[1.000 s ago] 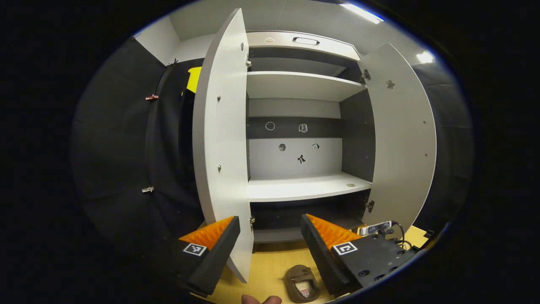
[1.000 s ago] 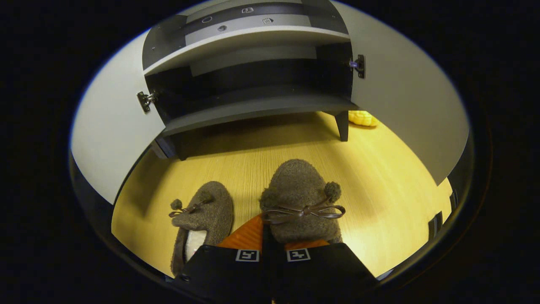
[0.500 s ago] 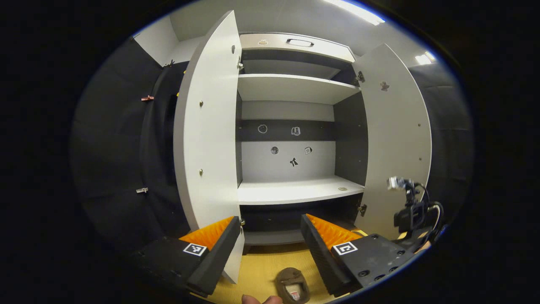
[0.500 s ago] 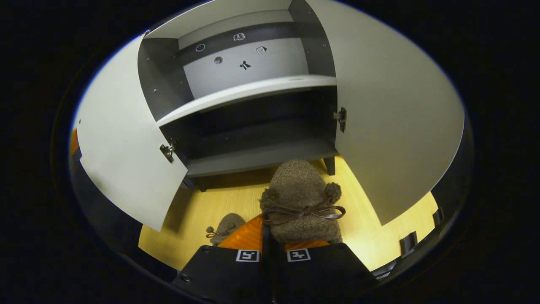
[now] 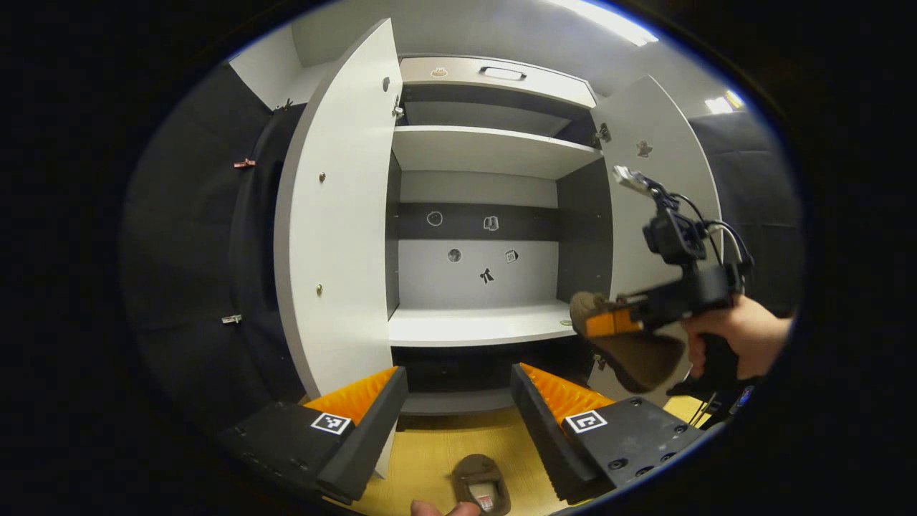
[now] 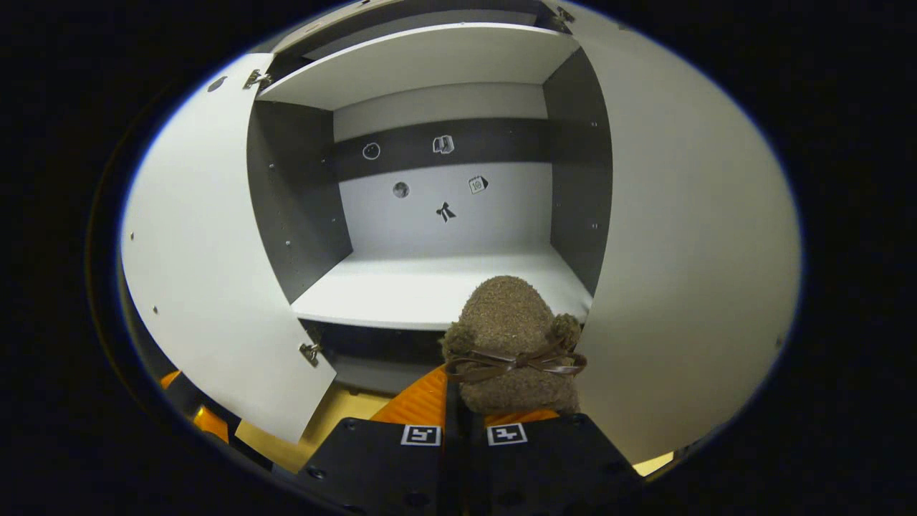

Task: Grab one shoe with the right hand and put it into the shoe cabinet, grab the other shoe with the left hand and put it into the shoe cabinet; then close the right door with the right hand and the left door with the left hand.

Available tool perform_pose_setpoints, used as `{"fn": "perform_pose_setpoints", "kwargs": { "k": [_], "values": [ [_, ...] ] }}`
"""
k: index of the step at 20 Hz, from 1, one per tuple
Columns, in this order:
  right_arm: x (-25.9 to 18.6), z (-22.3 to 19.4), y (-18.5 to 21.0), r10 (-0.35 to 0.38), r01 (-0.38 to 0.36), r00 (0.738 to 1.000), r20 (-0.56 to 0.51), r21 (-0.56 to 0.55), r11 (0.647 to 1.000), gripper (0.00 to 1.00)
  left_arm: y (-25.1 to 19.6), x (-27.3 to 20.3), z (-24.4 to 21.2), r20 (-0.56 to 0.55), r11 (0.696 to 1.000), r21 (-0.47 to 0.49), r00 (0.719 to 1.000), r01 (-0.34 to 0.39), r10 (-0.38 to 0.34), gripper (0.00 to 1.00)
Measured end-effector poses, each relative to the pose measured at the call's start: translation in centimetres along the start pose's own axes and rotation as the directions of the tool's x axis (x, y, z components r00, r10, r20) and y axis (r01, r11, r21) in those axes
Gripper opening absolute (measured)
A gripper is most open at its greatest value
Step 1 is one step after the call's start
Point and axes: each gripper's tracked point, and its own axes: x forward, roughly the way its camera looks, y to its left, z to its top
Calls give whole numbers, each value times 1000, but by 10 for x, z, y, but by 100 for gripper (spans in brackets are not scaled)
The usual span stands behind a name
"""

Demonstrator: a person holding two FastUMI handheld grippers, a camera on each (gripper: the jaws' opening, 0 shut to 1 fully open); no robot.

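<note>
Brown fuzzy shoe (image 6: 510, 344) sits at lower centre of the right gripper view, bow across its top, toe pointing at the middle shelf (image 6: 430, 290) of the shoe cabinet (image 6: 437, 179). The right gripper (image 6: 462, 401) is clamped on its heel end — both fingers pressed against it, no gap between them at the bottom of the frame. In the left gripper view the same shoe (image 5: 630, 351) shows at right of centre, held in the air in front of the right door (image 5: 663, 215), level with the middle shelf's front edge (image 5: 476, 326); a hand (image 5: 738, 333) grips the handle at far right.

Second shoe (image 5: 481, 484) lies on the yellow wooden floor (image 5: 430, 451) at bottom centre of the left gripper view, opening upward, between and below the left gripper's fingers (image 5: 358, 423). Left gripper (image 5: 458, 394) — fingers wide apart, holding nothing.

Both doors stand open: left door (image 5: 337, 229) at centre left, right door at upper right. Small stickers (image 6: 444, 211) dot the cabinet's back panel.
</note>
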Motion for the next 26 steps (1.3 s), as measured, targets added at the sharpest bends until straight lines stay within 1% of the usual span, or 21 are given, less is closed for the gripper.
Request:
{"fn": "perform_pose_setpoints", "kwargs": {
  "k": [3, 5, 11, 15, 18, 22, 26],
  "values": [
    [33, 33, -3, -3, 2, 1000, 16, 30, 1000, 9, -3, -1, -2, -3, 1000, -7, 1000, 1, -1, 93],
    [59, 51, -7, -8, 7, 999, 38, 27, 1000, 9, -3, -2, -3, -5, 1000, -8, 1000, -2, 2, 93],
    [124, 87, -11, -4, 4, 999, 50, 2, 1000, 8, 3, -5, 4, 2, 999, -14, 999, -43, 43, 93],
    [163, 91, -8, -1, 1, 999, 47, -8, 1000, 9, 4, -6, -5, -32, 996, -58, 998, -64, 63, 93],
    [191, 91, -7, -7, 7, 999, 46, -13, 1000, 9, 4, -9, -7, -46, 994, -71, 996, -83, 80, 93],
    [224, 89, -5, -17, 18, 999, 44, -15, 1000, 9, 0, -12, -4, -30, 995, -58, 996, -80, 79, 94],
    [246, 84, -5, -28, 29, 999, 21, -39, 999, 9, -3, -12, -2, -23, 996, -42, 996, -83, 82, 94]
  ]
}}
